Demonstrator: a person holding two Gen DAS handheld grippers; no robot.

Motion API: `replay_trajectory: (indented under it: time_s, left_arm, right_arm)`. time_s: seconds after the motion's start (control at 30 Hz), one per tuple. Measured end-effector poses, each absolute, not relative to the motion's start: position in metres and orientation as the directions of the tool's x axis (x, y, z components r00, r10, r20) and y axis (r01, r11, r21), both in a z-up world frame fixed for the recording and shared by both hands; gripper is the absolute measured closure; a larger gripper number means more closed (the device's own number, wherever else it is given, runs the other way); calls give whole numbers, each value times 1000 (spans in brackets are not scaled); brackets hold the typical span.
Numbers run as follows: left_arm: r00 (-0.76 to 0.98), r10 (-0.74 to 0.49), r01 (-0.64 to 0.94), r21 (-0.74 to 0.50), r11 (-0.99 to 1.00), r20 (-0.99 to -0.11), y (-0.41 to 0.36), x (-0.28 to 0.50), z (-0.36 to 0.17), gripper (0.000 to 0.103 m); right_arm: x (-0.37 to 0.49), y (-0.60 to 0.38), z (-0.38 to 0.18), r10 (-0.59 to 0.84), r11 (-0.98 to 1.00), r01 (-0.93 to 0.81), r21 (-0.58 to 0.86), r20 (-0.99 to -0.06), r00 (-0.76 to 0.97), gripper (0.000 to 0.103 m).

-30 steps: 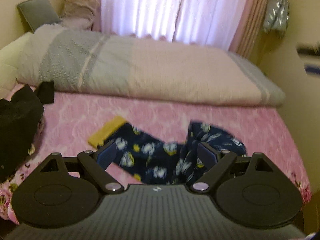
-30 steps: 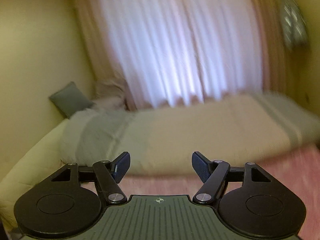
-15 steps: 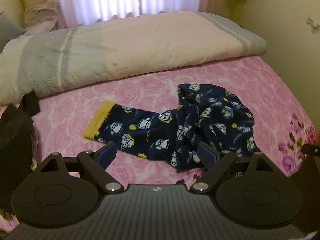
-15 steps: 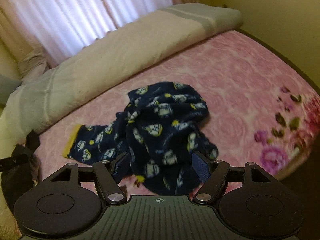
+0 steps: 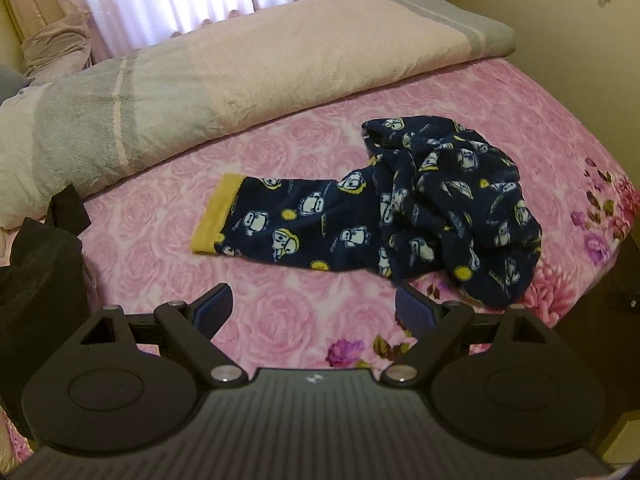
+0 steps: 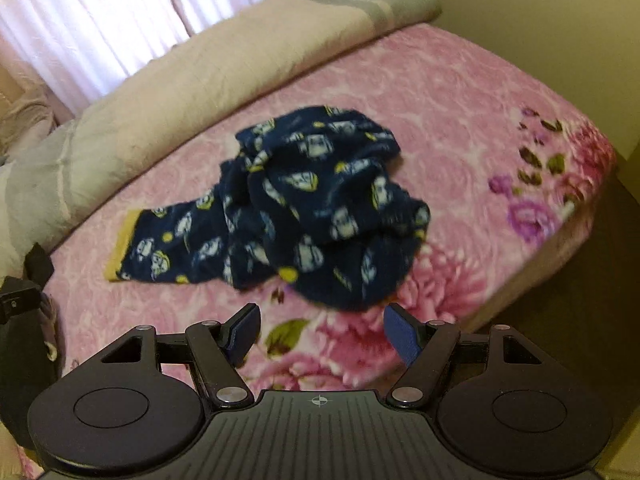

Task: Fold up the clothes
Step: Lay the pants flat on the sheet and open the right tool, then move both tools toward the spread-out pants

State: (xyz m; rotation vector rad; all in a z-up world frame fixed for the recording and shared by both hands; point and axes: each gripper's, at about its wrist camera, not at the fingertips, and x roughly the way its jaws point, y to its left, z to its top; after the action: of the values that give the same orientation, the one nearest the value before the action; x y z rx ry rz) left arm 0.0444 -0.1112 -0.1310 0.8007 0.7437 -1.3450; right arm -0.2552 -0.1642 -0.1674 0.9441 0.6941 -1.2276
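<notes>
the pajamas (image 5: pixel 404 212) are lying crumpled on the bed (image 5: pixel 280 312), near its front edge. the left hand-held gripper (image 5: pixel 314 310) and right hand-held gripper (image 6: pixel 320 330) are hovering just before them, jaws apart, holding nothing.

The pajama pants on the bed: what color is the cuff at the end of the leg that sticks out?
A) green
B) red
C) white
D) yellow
D: the pajama pants are dark blue with cartoon prints, and the cuff on the stretched-out leg is a mustard yellow band.
</notes>
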Motion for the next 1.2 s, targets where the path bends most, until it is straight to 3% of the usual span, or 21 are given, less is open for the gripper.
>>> replay_trajectory:
  time_s: [0.57,1.2]
  left_arm:
    - [95,-532,995,86,43,-842,-117,42,-137,16]
    - [136,-446,990,105,94,-885,-189,-27,-164,16]
  right_arm:
    - [-238,-156,-176,-437,90,984,154,-882,178,32]
    - [-313,-237,-205,-345,47,984,172,-922,178,32]
